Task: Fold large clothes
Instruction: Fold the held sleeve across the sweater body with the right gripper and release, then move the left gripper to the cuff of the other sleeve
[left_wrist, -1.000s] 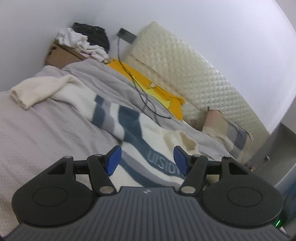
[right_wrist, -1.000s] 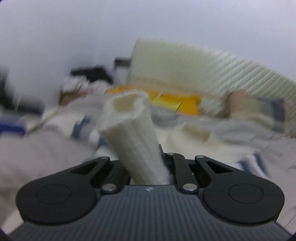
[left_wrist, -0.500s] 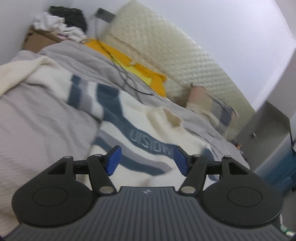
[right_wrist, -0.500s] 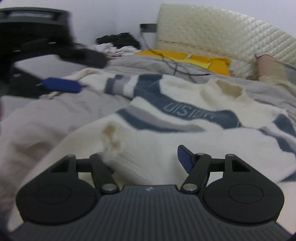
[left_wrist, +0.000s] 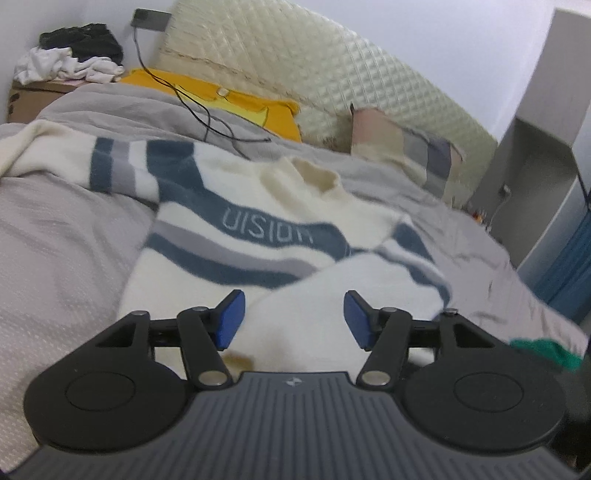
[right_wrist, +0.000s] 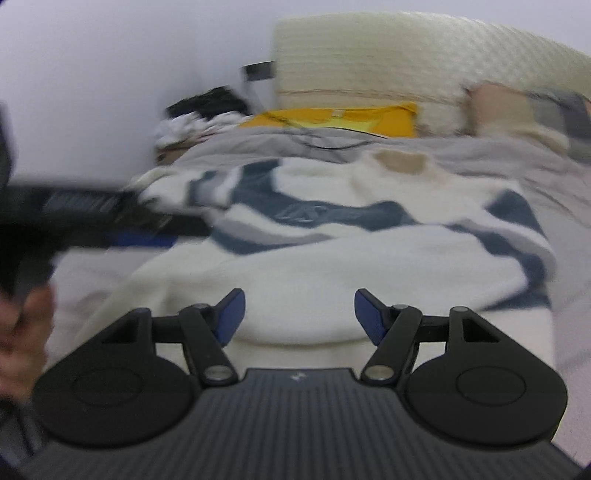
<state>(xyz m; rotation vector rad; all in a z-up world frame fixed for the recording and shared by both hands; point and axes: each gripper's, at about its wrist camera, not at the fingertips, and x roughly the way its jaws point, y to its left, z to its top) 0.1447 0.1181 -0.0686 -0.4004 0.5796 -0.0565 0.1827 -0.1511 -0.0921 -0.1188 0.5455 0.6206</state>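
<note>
Grey bed (left_wrist: 66, 258): striped sweater (left_wrist: 258, 236) spread; black cable (left_wrist: 207, 114), yellow garment (left_wrist: 273, 110) beyond.

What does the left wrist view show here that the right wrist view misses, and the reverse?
Left wrist only: the grey cabinet, a green cloth, readable lettering on the sweater. Right wrist only: the left gripper from the side, blurred, and the hand holding it. Both: the sweater on the grey bed, one sleeve folded across it, yellow garment, quilted headboard. The left gripper's jaws are closing with nothing pinched; the right gripper is open.
</note>
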